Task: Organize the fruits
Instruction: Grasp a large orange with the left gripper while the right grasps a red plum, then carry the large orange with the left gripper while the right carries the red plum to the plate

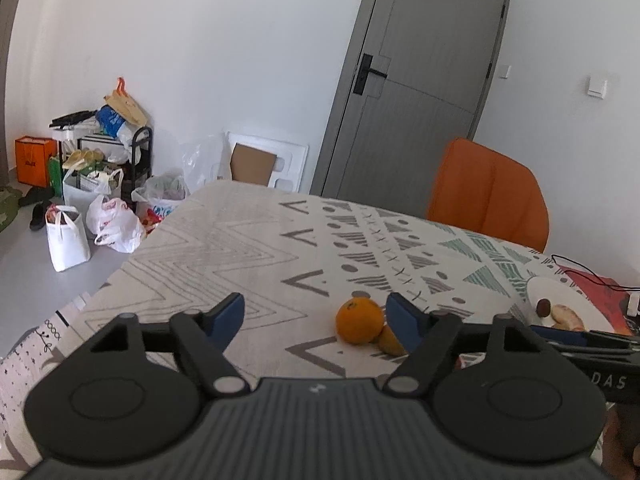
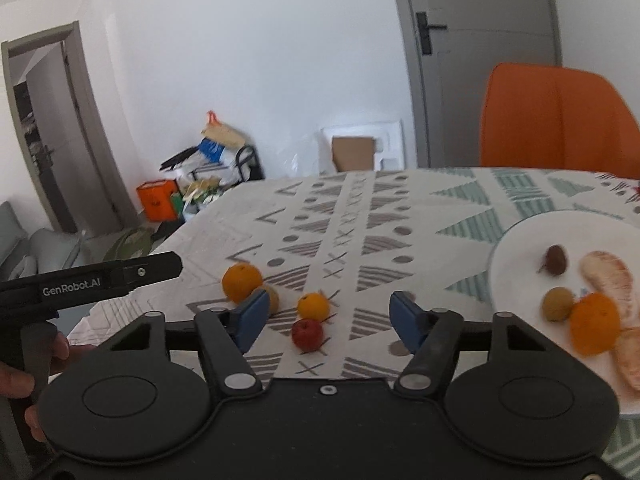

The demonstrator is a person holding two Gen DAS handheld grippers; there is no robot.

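Observation:
My left gripper (image 1: 316, 318) is open and empty above the patterned tablecloth; an orange (image 1: 359, 320) lies just inside its right finger, with a smaller yellowish fruit (image 1: 390, 340) half hidden behind that finger. My right gripper (image 2: 326, 322) is open and empty. Between its fingers lie a small orange (image 2: 313, 306) and a small red fruit (image 2: 307, 334). The bigger orange (image 2: 241, 282) and the yellowish fruit (image 2: 270, 298) lie by its left finger. A white plate (image 2: 520, 240) at the right holds an orange (image 2: 595, 329), a greenish fruit (image 2: 558, 304), a dark brown fruit (image 2: 556, 260) and peeled pomelo segments (image 2: 608, 276).
An orange chair (image 2: 560, 120) stands behind the table by a grey door (image 1: 424, 80). Bags and a loaded rack (image 1: 100, 168) sit on the floor at the left. The plate (image 1: 560, 292) also shows at the right of the left wrist view, beside a black cable (image 1: 592, 276).

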